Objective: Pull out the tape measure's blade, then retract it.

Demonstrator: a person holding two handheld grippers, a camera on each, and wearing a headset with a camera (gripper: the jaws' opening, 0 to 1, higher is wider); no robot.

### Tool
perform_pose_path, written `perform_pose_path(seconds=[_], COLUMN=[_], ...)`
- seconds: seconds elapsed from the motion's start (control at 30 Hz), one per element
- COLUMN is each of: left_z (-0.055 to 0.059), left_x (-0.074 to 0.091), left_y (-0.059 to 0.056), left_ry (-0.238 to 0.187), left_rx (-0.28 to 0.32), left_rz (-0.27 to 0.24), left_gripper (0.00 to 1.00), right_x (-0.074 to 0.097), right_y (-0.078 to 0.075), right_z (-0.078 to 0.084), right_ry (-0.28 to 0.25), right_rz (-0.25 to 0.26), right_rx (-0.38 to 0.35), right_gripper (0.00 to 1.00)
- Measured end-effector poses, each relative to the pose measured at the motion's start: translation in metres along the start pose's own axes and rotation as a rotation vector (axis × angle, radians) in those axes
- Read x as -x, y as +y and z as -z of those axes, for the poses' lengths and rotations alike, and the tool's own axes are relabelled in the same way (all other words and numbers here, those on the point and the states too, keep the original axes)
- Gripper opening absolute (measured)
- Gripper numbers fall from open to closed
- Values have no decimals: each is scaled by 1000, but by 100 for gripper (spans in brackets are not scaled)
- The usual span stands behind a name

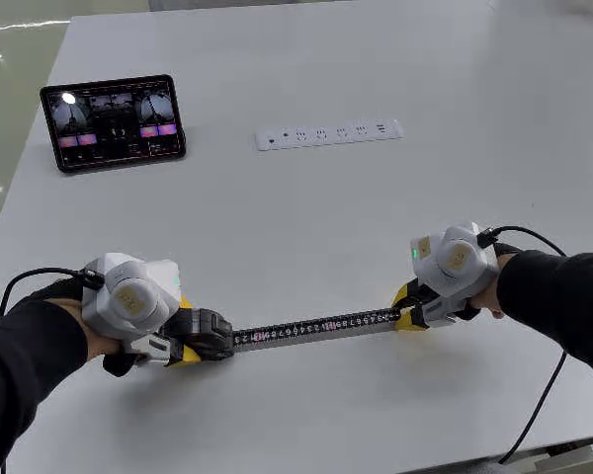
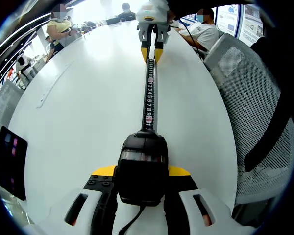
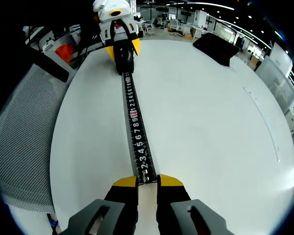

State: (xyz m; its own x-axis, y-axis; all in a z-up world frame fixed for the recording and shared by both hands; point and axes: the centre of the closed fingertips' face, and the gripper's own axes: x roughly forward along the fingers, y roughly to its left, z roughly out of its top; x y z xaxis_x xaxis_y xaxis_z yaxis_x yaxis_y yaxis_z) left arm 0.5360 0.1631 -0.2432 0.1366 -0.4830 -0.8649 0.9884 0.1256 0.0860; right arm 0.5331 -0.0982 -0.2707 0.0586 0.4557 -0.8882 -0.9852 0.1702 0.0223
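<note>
The left arm (image 1: pixel 25 355) and right arm (image 1: pixel 558 296), in dark sleeves, reached in from opposite sides. The left gripper (image 1: pixel 190 331) pointed toward the right one, jaws clamped on the case (image 2: pixel 142 161). The right gripper (image 1: pixel 405 308), well apart, faced back, jaws pinching the blade (image 1: pixel 316 326) at its end.

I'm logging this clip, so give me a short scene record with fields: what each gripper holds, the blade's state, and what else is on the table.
left gripper: shut on the tape measure case
right gripper: shut on the blade's tip
blade: pulled out, stretched straight between the two grippers, numbers facing up
table: white
other items: tablet with its screen lit, far left; power strip, far middle
</note>
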Motion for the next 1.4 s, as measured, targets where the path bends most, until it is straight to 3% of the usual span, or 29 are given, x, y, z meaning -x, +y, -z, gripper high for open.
perform_pose_path(seconds=[1.4], left_z=[-2], left_x=[2], left_y=[-2], left_ry=[-5], left_rx=[6], left_rz=[-7], left_gripper=[31], right_x=[5], right_y=[-1], right_z=[7], right_ry=[23], right_rz=[5], right_rx=[-18], right_gripper=[10])
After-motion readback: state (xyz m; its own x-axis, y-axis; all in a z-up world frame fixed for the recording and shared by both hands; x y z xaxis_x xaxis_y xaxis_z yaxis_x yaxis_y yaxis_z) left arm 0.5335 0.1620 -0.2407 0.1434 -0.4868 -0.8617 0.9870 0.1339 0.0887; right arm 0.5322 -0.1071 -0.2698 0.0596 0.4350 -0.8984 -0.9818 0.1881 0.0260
